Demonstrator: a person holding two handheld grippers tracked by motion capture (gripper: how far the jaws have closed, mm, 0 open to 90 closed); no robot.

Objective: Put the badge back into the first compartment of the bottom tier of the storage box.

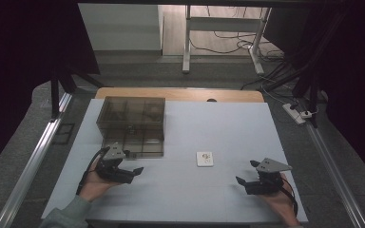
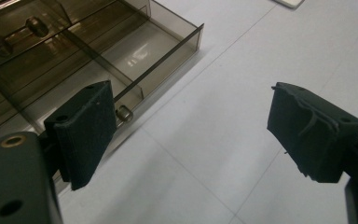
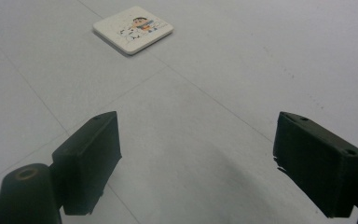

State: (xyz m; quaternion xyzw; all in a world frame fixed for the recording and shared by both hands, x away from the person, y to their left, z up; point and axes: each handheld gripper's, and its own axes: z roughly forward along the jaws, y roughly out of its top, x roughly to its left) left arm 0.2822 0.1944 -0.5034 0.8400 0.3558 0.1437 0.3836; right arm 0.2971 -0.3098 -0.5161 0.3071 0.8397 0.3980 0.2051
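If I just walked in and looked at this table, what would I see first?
First you'd spot the smoky see-through drawer box at the back left of the pale table, with its bottom drawer pulled out. Next, the little white square tile with a cartoon picture, lying alone near the middle. At the near edge, the left gripper and the right gripper are each held in a hand, jaws open and empty.

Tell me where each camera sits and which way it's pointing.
High view: above the person's side, facing forward and down on the table; both hands and grippers show.
Left gripper view: rides the left gripper, facing the smoky drawer box.
Right gripper view: rides the right gripper, facing the white tile.
Shared: high and right views show the tile.
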